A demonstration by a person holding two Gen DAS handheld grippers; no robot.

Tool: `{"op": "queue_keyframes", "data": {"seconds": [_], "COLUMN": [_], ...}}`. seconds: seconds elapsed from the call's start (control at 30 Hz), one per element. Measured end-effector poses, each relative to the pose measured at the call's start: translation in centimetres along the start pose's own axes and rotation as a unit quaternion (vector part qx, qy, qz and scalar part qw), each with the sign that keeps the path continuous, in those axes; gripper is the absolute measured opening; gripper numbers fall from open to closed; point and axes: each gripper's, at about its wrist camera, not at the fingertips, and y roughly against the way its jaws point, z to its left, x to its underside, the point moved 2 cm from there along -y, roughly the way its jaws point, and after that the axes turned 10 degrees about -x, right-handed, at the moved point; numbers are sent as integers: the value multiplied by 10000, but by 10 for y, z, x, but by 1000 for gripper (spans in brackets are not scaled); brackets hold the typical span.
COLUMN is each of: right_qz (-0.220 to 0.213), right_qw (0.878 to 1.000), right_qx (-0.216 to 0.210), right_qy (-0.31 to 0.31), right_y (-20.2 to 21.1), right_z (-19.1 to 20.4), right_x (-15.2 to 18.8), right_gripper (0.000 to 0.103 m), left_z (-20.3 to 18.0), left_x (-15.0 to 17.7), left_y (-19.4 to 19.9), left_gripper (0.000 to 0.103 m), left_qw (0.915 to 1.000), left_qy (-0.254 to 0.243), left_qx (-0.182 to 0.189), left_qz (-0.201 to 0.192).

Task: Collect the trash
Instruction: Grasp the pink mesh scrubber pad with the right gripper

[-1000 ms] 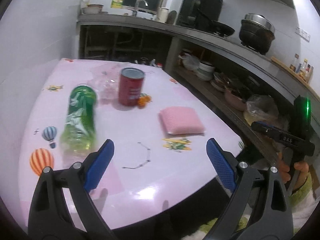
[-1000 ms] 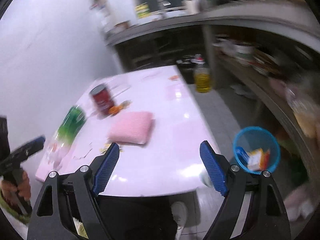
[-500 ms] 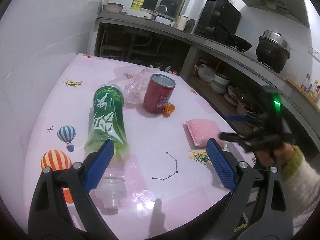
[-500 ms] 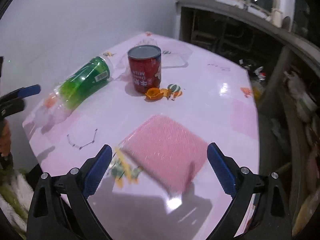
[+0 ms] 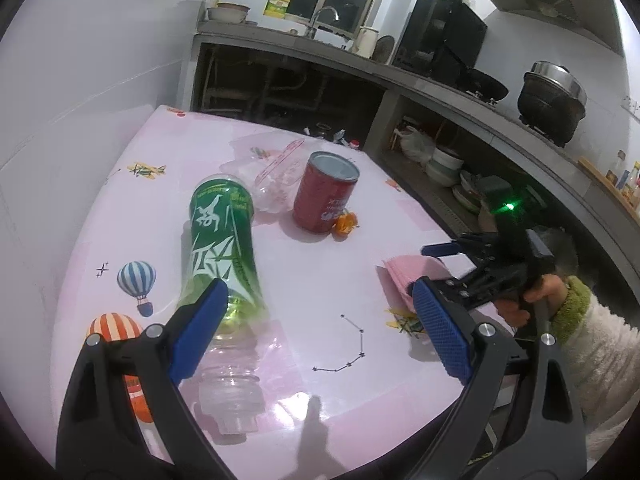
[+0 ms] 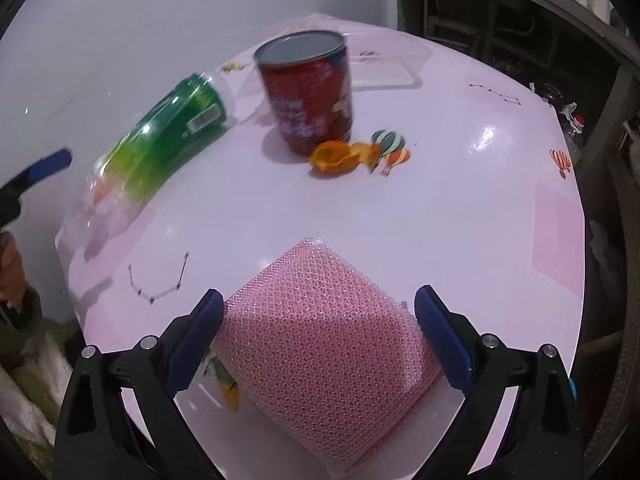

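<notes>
My right claw (image 6: 316, 338) is tipped down over the pink sponge pad (image 6: 320, 360), jaws spread wide with the pad sitting between them, but the blue pads aren't pressing on it. The pad lies flat at the near edge of the pink surface (image 6: 460, 208). Farther back stands the red can (image 6: 310, 94), upright, with a scrap of orange peel (image 6: 340, 156) just beside its base. To the left of the can lies the green plastic bottle (image 6: 168, 140) on its side, neck pointing toward the near edge (a bit blurry in this view). A crumpled clear wrapper (image 5: 276, 178) lies behind the bottle and can.

My left claw (image 5: 316, 332) is also spread apart, gripping nothing; its left finger sits in front of the bottle's lower body in the left view, though I can't tell if it's touching.
</notes>
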Motion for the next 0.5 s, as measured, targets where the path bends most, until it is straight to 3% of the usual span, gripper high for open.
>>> {"op": "queue_keyframes", "data": {"seconds": [0.17, 0.27, 0.33, 0.43, 0.5], "right_qz": [243, 175, 116, 271, 546], "right_qw": [9989, 9984, 9991, 9955, 9889], "right_qx": [357, 488, 291, -115, 147], "right_qy": [171, 240, 272, 898, 1372], "right_y": [3, 11, 16, 17, 8], "right_z": [22, 24, 21, 32, 37], "right_x": [11, 9, 5, 7, 10], "right_gripper": [93, 93, 93, 94, 94], "left_z": [-1, -5, -11, -23, -32], "left_x": [-1, -6, -9, -13, -15], "left_y": [-2, -1, -1, -1, -3], "left_gripper": [89, 89, 89, 89, 89], "left_qw": [9999, 9999, 9998, 9995, 9990], "left_qy": [54, 51, 32, -73, -137], "left_qx": [-36, 4, 94, 219, 319], "left_qz": [96, 122, 160, 198, 265]}}
